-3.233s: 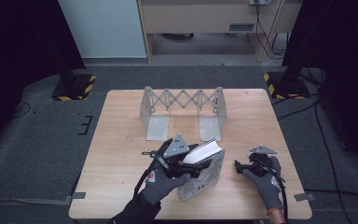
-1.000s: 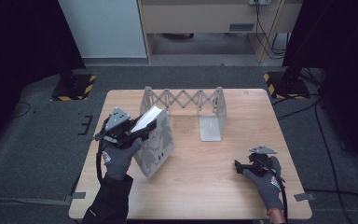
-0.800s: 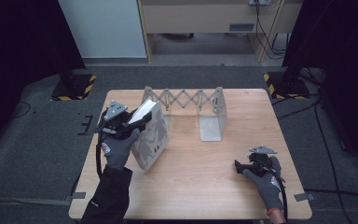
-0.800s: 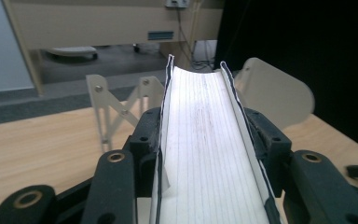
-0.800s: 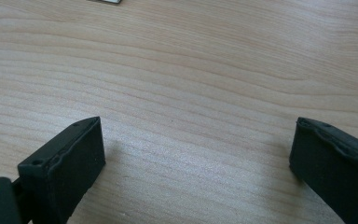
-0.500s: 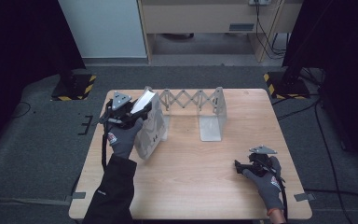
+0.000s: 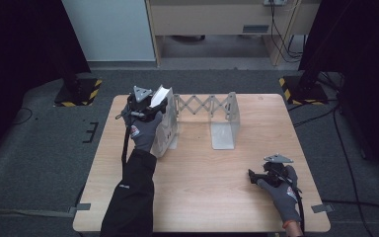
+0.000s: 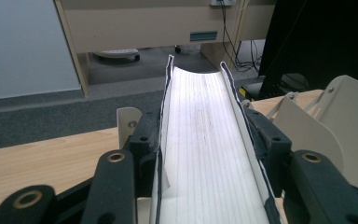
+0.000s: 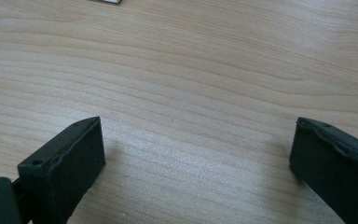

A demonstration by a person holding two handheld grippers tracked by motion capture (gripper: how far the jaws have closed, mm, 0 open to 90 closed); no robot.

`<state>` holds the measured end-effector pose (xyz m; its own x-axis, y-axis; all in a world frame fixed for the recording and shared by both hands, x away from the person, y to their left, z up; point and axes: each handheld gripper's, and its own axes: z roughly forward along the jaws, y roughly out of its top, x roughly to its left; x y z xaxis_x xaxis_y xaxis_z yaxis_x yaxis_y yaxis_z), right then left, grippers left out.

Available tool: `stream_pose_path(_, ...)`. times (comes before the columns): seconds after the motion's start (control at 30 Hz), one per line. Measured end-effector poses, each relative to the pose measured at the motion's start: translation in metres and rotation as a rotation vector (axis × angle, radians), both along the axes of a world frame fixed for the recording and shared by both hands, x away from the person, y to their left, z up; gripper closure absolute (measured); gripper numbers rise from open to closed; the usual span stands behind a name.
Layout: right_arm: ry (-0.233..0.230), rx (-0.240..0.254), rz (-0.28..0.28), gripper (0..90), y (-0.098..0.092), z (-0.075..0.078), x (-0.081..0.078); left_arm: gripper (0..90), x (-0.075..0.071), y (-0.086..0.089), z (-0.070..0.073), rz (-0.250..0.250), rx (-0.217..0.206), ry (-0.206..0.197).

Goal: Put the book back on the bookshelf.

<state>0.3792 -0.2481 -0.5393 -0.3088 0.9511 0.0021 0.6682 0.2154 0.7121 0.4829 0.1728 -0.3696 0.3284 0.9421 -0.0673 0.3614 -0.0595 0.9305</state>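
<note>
At the far-left end of the worktop point(image 7: 212, 197), the left gripper point(image 7: 154, 104) now holds the book point(image 7: 164, 129) against the left end plate of the expanding book rack point(image 7: 206, 105); a second ago it was nearer the left edge and closer to the person, and some three seconds ago the book was near the middle front of the worktop. Judgement: transport is nearly done, and the remaining step is to seat the book upright between the rack's end plates. In the left gripper view the fingers point(image 8: 145, 140) are clamped on the book's covers point(image 8: 209, 140), page edges facing the camera, with the rack's pale plate point(image 8: 349, 126) just beside. The left forearm reaches forward, hand raised above the book. The right gripper point(image 7: 262, 176) rests near the right front corner, unmoved, its fingers point(image 9: 65, 163) spread wide over bare wood, holding nothing.
</note>
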Motion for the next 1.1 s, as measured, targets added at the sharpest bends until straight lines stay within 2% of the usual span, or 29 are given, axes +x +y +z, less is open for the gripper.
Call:
stream_pose_path(0.13,0.001,-0.001,0.004,3.6,0.000,0.000,0.000,52.3,0.007,-0.001,-0.008,0.014,-0.018,0.008)
stream_pose_path(0.3,0.001,-0.002,0.004,3.7,0.000,0.000,0.000,52.2,0.016,-0.008,-0.014,0.013,-0.004,0.024)
stream_pose_path(0.5,0.001,-0.002,0.004,3.7,0.000,0.000,0.000,52.2,0.022,-0.013,-0.020,0.015,-0.002,0.005)
stream_pose_path(0.67,0.000,-0.004,0.003,3.9,0.000,0.000,0.000,52.1,0.022,-0.011,-0.022,0.023,-0.011,-0.002)
stream_pose_path(0.97,-0.001,-0.003,0.000,3.9,0.001,0.000,-0.001,50.9,0.019,-0.014,-0.023,0.018,0.006,-0.013)
stream_pose_path(1.03,-0.002,-0.003,0.000,3.9,0.001,0.000,-0.001,49.0,0.018,-0.014,-0.023,0.015,0.018,-0.026)
stream_pose_path(1.1,-0.001,-0.003,0.000,3.9,0.001,0.000,-0.001,46.2,0.015,-0.014,-0.023,-0.013,0.009,-0.036)
